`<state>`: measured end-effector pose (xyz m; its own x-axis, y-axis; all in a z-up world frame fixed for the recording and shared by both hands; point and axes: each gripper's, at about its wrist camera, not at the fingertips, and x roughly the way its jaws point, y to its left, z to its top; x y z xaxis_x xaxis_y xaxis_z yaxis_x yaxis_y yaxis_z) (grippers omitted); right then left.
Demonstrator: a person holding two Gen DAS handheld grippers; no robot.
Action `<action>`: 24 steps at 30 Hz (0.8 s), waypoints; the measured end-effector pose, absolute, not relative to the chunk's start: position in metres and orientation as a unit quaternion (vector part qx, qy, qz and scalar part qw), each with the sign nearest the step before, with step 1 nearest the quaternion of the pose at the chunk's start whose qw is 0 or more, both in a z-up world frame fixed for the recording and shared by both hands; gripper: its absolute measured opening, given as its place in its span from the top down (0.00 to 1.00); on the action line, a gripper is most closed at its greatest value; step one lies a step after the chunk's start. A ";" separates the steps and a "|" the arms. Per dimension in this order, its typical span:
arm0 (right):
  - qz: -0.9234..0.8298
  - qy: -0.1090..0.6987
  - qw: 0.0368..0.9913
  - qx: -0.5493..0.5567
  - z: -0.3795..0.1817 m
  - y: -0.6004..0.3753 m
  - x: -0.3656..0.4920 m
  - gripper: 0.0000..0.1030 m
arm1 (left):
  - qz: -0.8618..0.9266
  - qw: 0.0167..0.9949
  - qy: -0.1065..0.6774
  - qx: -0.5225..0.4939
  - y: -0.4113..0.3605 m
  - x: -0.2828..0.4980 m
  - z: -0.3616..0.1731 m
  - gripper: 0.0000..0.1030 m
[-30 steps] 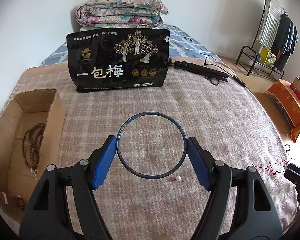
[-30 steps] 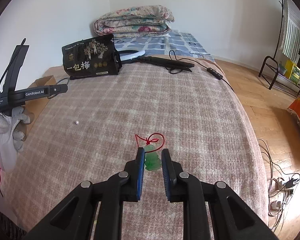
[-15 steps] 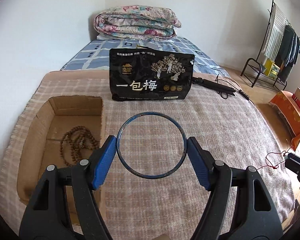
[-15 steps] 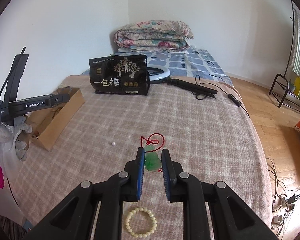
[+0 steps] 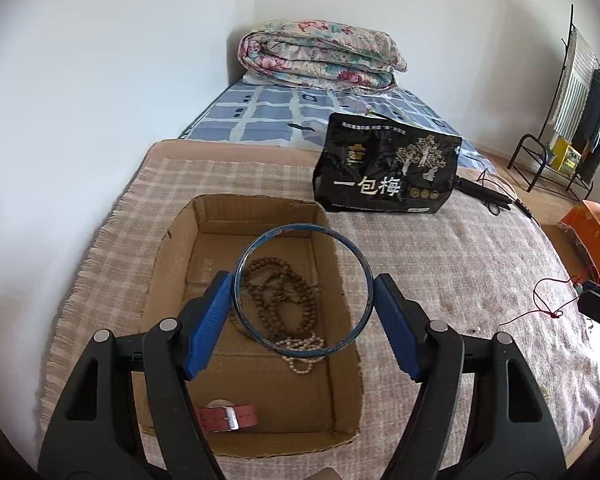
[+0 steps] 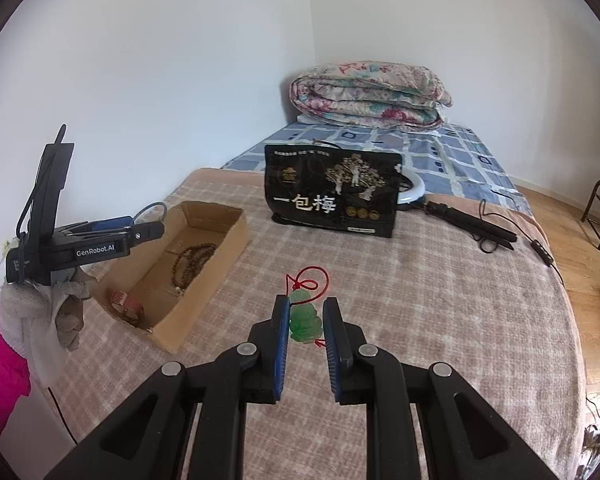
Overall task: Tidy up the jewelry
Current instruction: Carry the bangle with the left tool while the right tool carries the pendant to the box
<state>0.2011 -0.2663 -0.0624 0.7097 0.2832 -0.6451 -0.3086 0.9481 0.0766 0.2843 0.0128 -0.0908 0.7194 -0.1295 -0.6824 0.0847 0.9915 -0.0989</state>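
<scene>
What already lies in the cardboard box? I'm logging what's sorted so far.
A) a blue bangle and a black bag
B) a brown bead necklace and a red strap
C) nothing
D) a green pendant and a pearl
B: the bead necklace and red strap lie on the floor of the box.

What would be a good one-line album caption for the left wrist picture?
Left gripper holds a blue bangle above a cardboard box with a brown bead necklace inside.

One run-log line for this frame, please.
left tool: grips blue bangle over cardboard box | right tool: grips green pendant above blanket
</scene>
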 end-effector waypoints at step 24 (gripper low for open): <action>0.263 0.377 0.888 -0.013 -0.092 -0.120 0.256 0.85 | -0.045 0.917 0.393 -0.053 0.093 0.310 -0.126 0.29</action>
<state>0.2556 -0.1203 -0.0917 0.5769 0.4566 -0.6773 -0.4769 0.8614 0.1745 0.3101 0.0927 -0.1257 0.6867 -0.1234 -0.7164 0.0407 0.9905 -0.1316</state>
